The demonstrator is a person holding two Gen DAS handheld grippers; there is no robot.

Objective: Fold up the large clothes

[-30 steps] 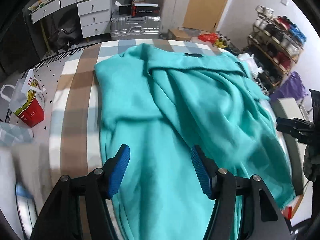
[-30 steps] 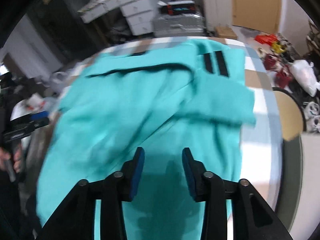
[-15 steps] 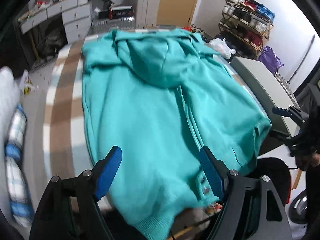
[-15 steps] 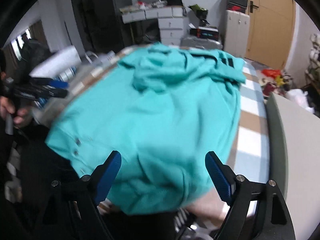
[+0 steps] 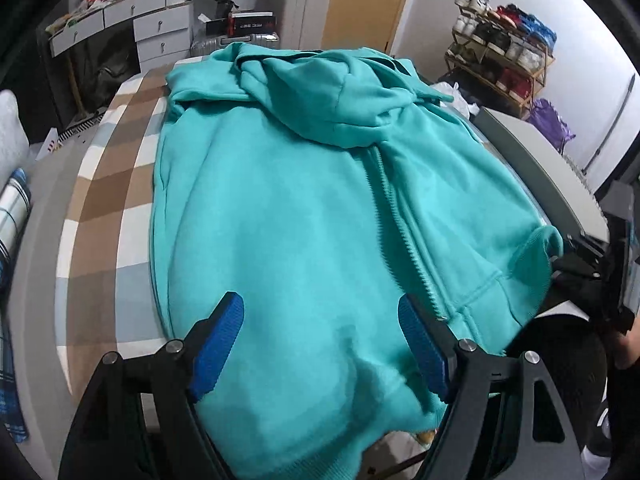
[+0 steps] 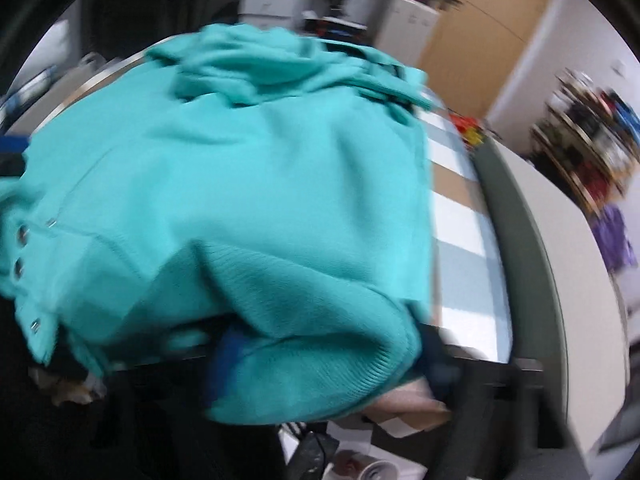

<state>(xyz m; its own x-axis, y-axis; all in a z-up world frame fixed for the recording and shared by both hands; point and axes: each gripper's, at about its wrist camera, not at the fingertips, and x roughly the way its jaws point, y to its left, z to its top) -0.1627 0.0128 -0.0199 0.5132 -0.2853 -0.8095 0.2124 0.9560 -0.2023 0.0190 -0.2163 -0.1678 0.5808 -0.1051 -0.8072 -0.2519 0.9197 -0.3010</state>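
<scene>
A teal zip hoodie (image 5: 288,208) lies spread on the checked bed cover (image 5: 100,208), hood at the far end and ribbed hem toward me. My left gripper (image 5: 320,340) hangs over the near hem with its blue pads (image 5: 218,340) wide apart, so it is open and nothing is pinched. In the blurred right wrist view the hoodie (image 6: 248,184) fills the frame. My right gripper (image 6: 332,360) is closing, and the hem's ribbed corner bulges between its fingers and partly covers them. That gripper also shows in the left wrist view as the right gripper (image 5: 588,256) beside the hem corner.
A grey-white board (image 5: 540,168) runs along the bed's right side. Beyond it stands a shoe rack (image 5: 504,60). White drawers (image 5: 156,28) and a silver suitcase (image 5: 240,42) stand past the far end. A plaid pillow (image 5: 12,208) lies at the left. Clutter and cups (image 6: 372,468) sit on the floor below the hem.
Both grippers have drawn back from the hoodie's middle to its near hem. The garment now lies flatter with the hood far. The right jaws widened and the hem corner now sits between them.
</scene>
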